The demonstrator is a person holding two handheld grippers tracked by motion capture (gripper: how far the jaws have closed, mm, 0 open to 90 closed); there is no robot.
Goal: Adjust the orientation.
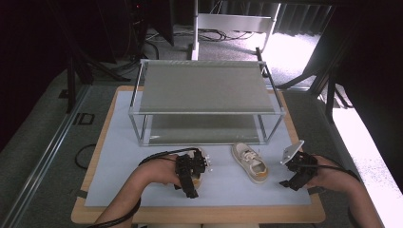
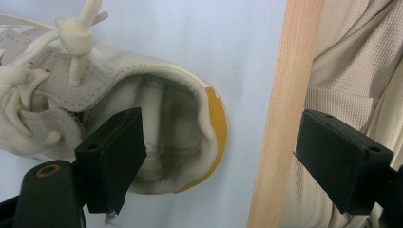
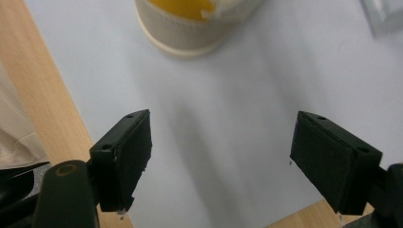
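Note:
Two cream sneakers with yellow heel tabs lie on the pale mat in front of a metal rack. My left gripper hovers over the left sneaker, hiding most of it. In the left gripper view the left gripper is open, with one jaw over the left sneaker's heel opening and the other over the table's wooden edge. The right sneaker lies free, its toe toward the rack. To its right my right gripper is held open. The right gripper has bare mat between its jaws, and that sneaker's heel lies ahead.
A two-tier metal rack with grey shelves stands at the back of the mat; its foot is just ahead of the right gripper. The person's beige clothing lies beyond the near table edge. Cables and stands crowd the dark floor around the table.

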